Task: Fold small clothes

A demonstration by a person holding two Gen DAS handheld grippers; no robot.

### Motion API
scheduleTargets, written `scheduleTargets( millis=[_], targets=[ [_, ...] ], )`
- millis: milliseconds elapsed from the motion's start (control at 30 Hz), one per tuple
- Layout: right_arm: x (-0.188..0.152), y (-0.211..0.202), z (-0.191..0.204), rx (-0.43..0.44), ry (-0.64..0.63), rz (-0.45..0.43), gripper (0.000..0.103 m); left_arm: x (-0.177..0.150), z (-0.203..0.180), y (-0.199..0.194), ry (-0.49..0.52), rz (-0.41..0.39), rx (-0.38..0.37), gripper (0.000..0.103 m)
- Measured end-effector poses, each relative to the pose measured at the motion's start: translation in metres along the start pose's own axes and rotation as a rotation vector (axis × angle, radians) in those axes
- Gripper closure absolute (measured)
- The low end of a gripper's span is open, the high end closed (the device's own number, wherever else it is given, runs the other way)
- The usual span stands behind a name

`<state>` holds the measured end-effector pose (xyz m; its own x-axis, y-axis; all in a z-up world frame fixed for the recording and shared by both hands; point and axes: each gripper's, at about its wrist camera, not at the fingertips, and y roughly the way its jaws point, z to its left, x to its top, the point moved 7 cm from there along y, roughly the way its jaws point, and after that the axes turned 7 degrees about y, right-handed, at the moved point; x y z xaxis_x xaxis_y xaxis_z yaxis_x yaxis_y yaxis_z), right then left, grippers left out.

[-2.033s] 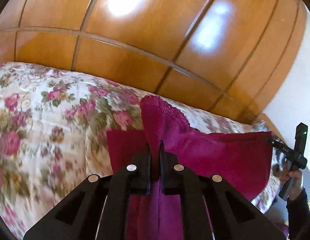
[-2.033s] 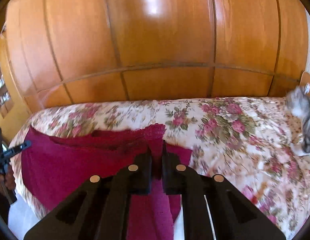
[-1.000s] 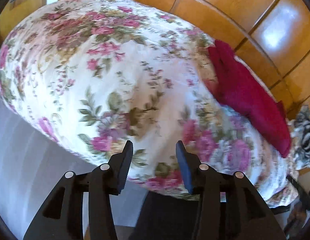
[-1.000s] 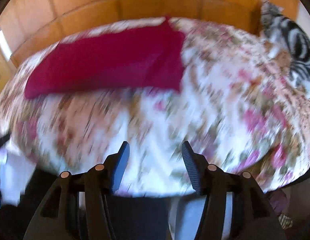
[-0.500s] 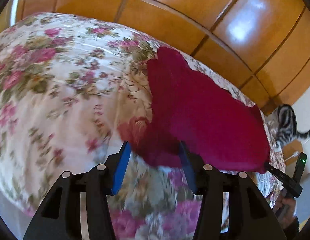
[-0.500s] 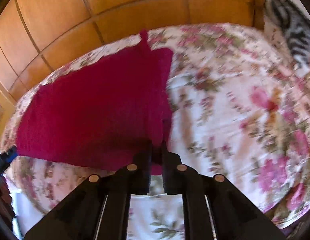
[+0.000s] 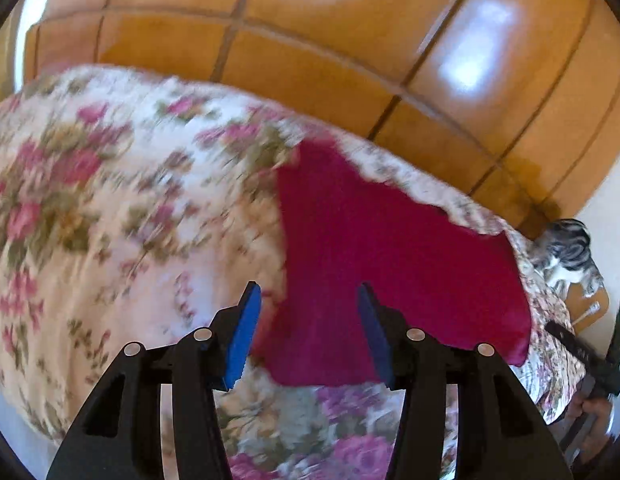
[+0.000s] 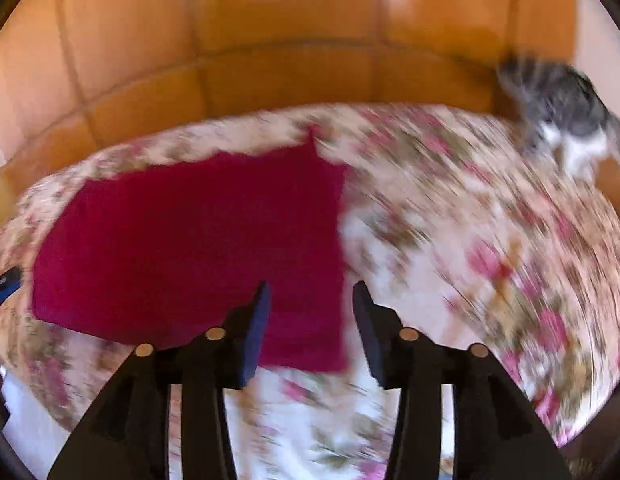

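A dark red garment (image 7: 389, 256) lies flat on a floral bedspread (image 7: 110, 220). My left gripper (image 7: 308, 332) is open and empty, its jaws standing over the garment's near left corner. In the right wrist view the same garment (image 8: 198, 240) lies spread as a rough rectangle. My right gripper (image 8: 311, 330) is open and empty over the garment's near right corner. The right gripper also shows at the right edge of the left wrist view (image 7: 589, 356), and a tip of the left gripper shows in the right wrist view (image 8: 2, 284). Both views are blurred by motion.
A glossy wooden panelled wall (image 7: 349, 40) stands behind the bed. A grey tabby cat (image 8: 565, 116) sits at the bed's far right corner, also seen in the left wrist view (image 7: 569, 252). The bed edge (image 8: 270, 420) drops off near me.
The right gripper was shut on the garment's near edge half a second ago and has opened and let go. The left gripper stays open and has moved closer over the garment's corner.
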<state>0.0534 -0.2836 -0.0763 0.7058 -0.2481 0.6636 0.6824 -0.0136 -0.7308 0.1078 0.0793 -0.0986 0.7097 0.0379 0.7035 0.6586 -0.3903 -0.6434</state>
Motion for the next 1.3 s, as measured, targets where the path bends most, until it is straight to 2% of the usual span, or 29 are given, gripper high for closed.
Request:
scheduleTargets(
  millis=[33,100,200,267,333,367,400,467,533,633,767,867,967,1033,1167,1233,1300],
  targets=[
    [0.006,0.004,0.016,0.020,-0.027,-0.006,0.043,0.002,-0.005,0.001,0.014,-0.004,-0.010,0.054],
    [0.017,0.018,0.046,0.059,-0.074,-0.002,0.042,0.006,-0.017,0.011,0.047,0.005,-0.023,0.054],
    [0.037,0.052,0.075,0.054,-0.122,0.004,0.034,0.007,-0.023,0.033,0.089,0.034,-0.011,0.054],
    [0.047,0.080,0.074,0.026,-0.110,0.031,0.032,0.002,-0.016,0.053,0.107,0.086,0.031,0.054],
    [0.048,0.125,0.056,-0.065,-0.085,0.119,0.030,-0.007,-0.001,0.074,0.104,0.149,0.078,0.054],
    [0.042,0.144,0.047,-0.072,-0.056,0.178,0.030,-0.011,0.005,0.080,0.092,0.169,0.085,0.053],
    [0.037,0.152,0.040,-0.043,-0.024,0.187,0.027,-0.013,0.010,0.084,0.074,0.180,0.077,0.052],
    [0.039,0.154,0.037,-0.019,-0.026,0.154,0.024,-0.013,0.016,0.084,0.018,0.190,0.044,0.052],
    [0.040,0.150,0.038,-0.023,-0.045,0.143,0.023,-0.008,0.018,0.075,0.002,0.166,0.047,0.052],
    [0.044,0.145,0.041,-0.024,-0.069,0.125,0.023,0.008,0.010,0.059,0.032,0.097,0.054,0.052],
    [0.062,0.115,0.051,0.029,-0.057,0.046,0.022,0.033,-0.006,0.048,0.080,0.022,0.050,0.052],
    [0.080,0.105,0.056,0.075,-0.047,0.007,0.020,0.050,-0.015,0.058,0.098,0.014,0.046,0.052],
    [0.091,0.111,0.057,0.091,-0.051,0.014,0.019,0.065,-0.025,0.071,0.122,0.006,0.038,0.052],
    [0.095,0.125,0.051,0.080,-0.038,0.034,0.019,0.074,-0.025,0.088,0.141,0.017,0.061,0.052],
    [0.094,0.162,0.034,0.040,0.004,0.093,0.019,0.078,-0.003,0.130,0.102,0.085,0.110,0.052],
    [0.085,0.187,0.024,0.015,0.019,0.138,0.017,0.070,0.014,0.155,0.081,0.144,0.141,0.057],
    [0.081,0.199,0.021,0.022,0.027,0.110,0.015,0.068,0.023,0.165,0.075,0.126,0.148,0.057]
  ],
)
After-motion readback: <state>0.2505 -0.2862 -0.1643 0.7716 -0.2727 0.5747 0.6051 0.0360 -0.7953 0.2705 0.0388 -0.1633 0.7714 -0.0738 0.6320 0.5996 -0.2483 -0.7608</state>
